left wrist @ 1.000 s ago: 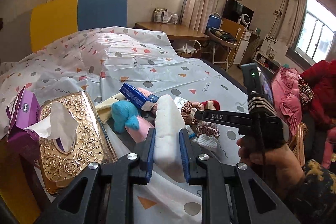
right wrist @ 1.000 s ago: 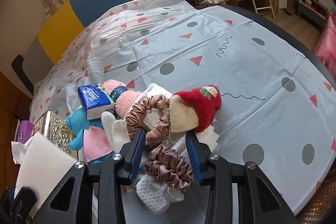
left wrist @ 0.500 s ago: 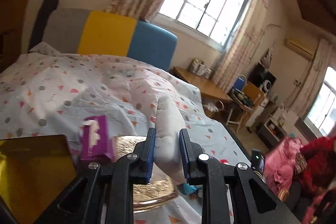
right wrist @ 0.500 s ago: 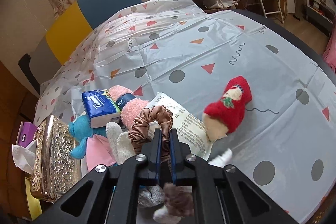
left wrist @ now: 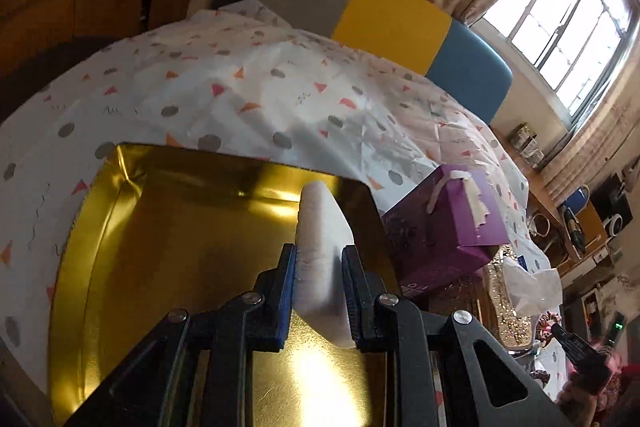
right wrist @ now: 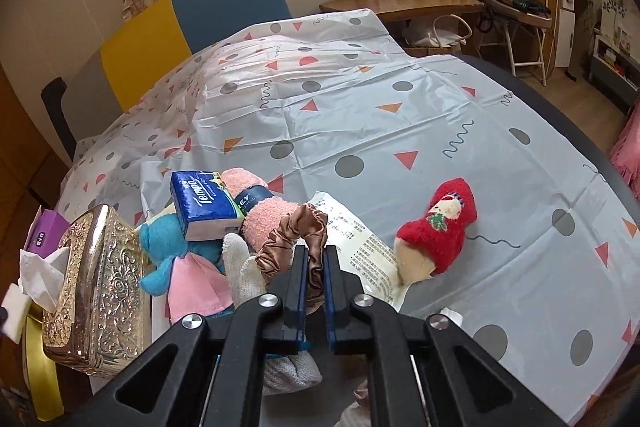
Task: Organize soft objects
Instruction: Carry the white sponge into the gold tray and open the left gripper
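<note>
Both grippers clamped on soft items.
Left gripper (left wrist: 319, 263) pinches white foam sponge (left wrist: 322, 235) over shiny gold metal tray (left wrist: 160, 227); right gripper (right wrist: 316, 267) grips brown satin scrunchie (right wrist: 294, 235), red plush sock (right wrist: 438, 231) at 3 o'clock.

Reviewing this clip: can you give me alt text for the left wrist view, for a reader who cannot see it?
The left gripper is shut on a white sponge, holding it over an open gold tin tray on a bed covered with a patterned sheet. A purple tissue box stands just right of the tray.
</note>
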The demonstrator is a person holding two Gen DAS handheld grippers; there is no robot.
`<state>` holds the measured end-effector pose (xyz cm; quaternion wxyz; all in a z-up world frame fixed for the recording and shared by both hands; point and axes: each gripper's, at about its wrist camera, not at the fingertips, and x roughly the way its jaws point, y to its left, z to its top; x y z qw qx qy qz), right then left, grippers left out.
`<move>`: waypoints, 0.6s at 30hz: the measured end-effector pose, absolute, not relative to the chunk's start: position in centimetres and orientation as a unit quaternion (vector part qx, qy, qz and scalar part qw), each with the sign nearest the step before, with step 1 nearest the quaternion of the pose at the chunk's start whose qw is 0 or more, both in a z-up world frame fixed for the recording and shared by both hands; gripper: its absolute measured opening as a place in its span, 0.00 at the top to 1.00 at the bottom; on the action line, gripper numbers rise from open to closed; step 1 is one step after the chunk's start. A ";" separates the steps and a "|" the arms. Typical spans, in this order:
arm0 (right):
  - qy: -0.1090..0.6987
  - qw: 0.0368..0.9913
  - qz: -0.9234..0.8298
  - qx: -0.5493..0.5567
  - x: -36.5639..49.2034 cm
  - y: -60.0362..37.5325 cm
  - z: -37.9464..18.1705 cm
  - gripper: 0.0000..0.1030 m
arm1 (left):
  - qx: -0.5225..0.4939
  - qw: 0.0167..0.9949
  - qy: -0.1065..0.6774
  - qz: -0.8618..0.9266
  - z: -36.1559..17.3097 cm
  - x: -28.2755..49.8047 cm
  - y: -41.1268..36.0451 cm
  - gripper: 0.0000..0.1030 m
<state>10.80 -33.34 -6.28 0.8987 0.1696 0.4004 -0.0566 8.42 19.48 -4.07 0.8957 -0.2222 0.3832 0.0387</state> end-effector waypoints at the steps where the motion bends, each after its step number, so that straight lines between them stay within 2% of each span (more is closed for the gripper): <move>1: 0.400 0.900 -0.056 0.167 10.8 -33.3 -6.3 0.94 | -0.223 0.893 0.388 0.040 -4.5 8.8 19.4 0.78; 5: 0.394 0.904 -0.053 0.156 10.8 -32.9 -6.0 0.94 | -0.215 0.892 0.394 0.050 -5.2 10.9 18.7 0.76; 6: 0.392 0.905 -0.051 0.153 10.9 -32.8 -5.9 0.94 | -0.216 0.890 0.398 0.045 -5.5 11.5 18.6 0.70; 7: 0.390 0.907 -0.051 0.151 10.8 -32.7 -5.8 0.94 | -0.217 0.888 0.402 0.044 -5.8 12.1 18.6 0.60; 9: 0.386 0.909 -0.048 0.147 10.9 -32.6 -5.5 0.94 | -0.212 0.887 0.406 0.061 -6.4 12.4 18.3 0.45; 10: 0.385 0.910 -0.047 0.144 10.9 -32.5 -5.5 0.94 | -0.208 0.887 0.407 0.064 -6.5 12.4 18.2 0.41; 18: 0.371 0.917 -0.038 0.140 10.8 -32.2 -4.7 0.94 | -0.173 0.889 0.416 0.085 -6.8 8.9 17.2 0.31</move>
